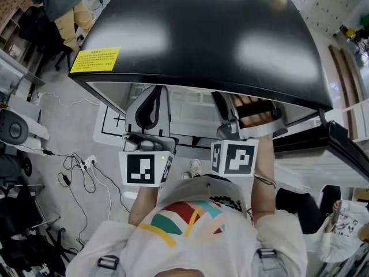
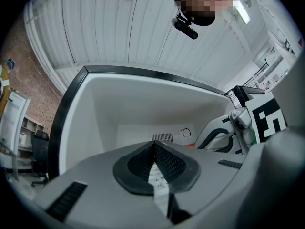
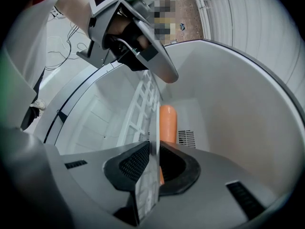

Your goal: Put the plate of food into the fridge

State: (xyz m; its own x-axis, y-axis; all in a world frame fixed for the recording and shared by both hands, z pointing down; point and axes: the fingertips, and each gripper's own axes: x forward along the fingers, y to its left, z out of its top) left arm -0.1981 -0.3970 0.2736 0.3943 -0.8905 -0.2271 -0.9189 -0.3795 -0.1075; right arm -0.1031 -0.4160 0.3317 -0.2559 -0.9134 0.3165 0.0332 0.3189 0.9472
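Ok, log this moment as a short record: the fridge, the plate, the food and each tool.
fridge: black outside, white inside, door open
plate: clear, seen edge-on, held within the fridge's opening
food: one orange piece against the plate
right tool: closed on the plate's near rim
left tool: closed on a thin pale edge, seemingly the plate's other rim
set down: cannot tell
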